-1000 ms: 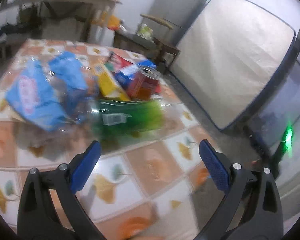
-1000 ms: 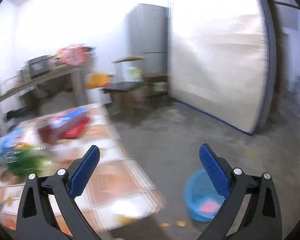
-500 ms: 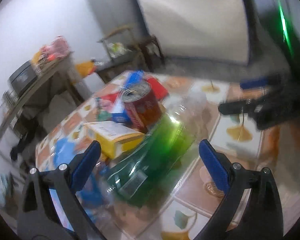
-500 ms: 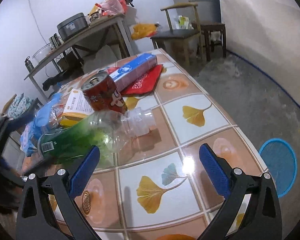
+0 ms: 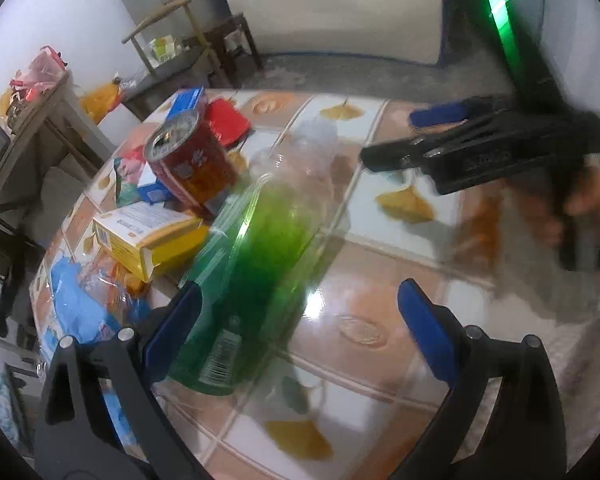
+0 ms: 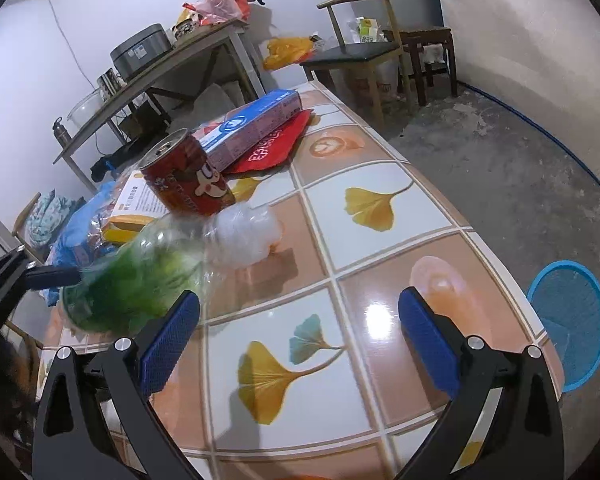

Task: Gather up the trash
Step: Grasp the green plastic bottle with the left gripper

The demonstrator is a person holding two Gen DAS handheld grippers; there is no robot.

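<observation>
Both grippers' jaws stand apart, empty. The green bottle (image 6: 140, 280) lies mid-worktop (image 6: 380, 248), seemingly touching the red can (image 6: 184, 176). The tiles toward the near edge lie bare; the blue basket (image 6: 572, 320) sits on the floor beyond.

Green plastic bottle (image 5: 256, 276) on its side; red can (image 6: 186, 178) tilted against yellow box (image 5: 152, 236); blue wrappers (image 5: 80, 304) alongside.

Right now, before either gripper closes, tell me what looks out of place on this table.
The bottle lies on its side on the table, its clear neck end crumpled. The red can leans tilted against the clutter, top open. Boxes and wrappers sit heaped behind them. Nothing looks spilled. The blue bin stands on the floor beside the table.
</observation>
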